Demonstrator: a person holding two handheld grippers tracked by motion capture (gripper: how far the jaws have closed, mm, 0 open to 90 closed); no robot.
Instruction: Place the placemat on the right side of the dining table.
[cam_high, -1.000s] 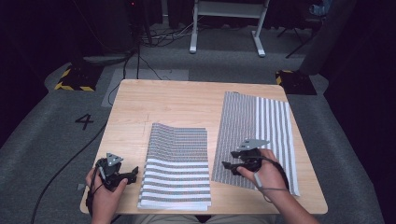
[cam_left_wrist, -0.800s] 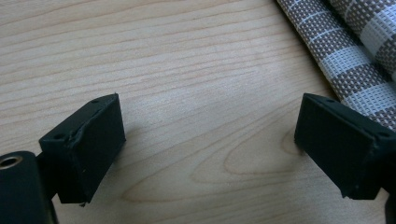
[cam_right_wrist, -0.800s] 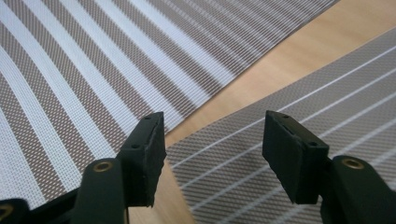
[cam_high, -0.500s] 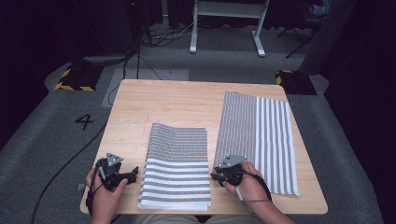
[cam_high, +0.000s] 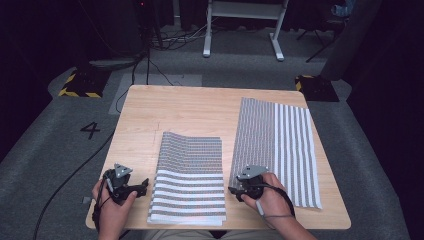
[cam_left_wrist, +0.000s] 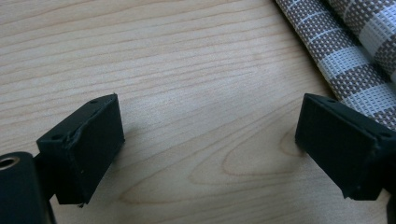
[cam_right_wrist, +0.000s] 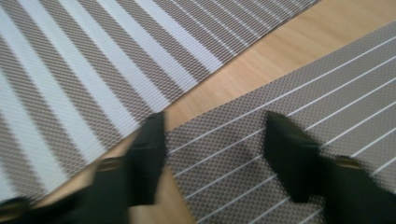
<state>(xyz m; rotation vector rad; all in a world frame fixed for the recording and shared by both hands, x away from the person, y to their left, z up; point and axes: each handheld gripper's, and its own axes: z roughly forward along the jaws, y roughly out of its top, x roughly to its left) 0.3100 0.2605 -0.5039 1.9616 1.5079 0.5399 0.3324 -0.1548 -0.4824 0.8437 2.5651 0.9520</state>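
Two striped woven placemats lie on the wooden table (cam_high: 190, 110). The folded placemat (cam_high: 187, 180) sits at the near middle and the flat placemat (cam_high: 275, 145) is spread out on the right. My left gripper (cam_high: 142, 187) rests just left of the folded mat; in the left gripper view it (cam_left_wrist: 210, 121) stands open over bare wood, with the folded mat's edge (cam_left_wrist: 355, 51) at the upper right. My right gripper (cam_high: 232, 191) is at the flat mat's near left corner. Its jaws (cam_right_wrist: 215, 126) have just been opening, with that corner (cam_right_wrist: 289, 121) lying loose between them.
A strip of bare wood (cam_right_wrist: 261, 60) separates the two mats. The table's far half is bare wood. Beyond the table are grey floor, a white frame stand (cam_high: 245, 30), cables and yellow-black floor blocks (cam_high: 80, 82).
My right hand has moved left and down from the flat mat's near part to its near left corner. The left hand has stayed where it was.
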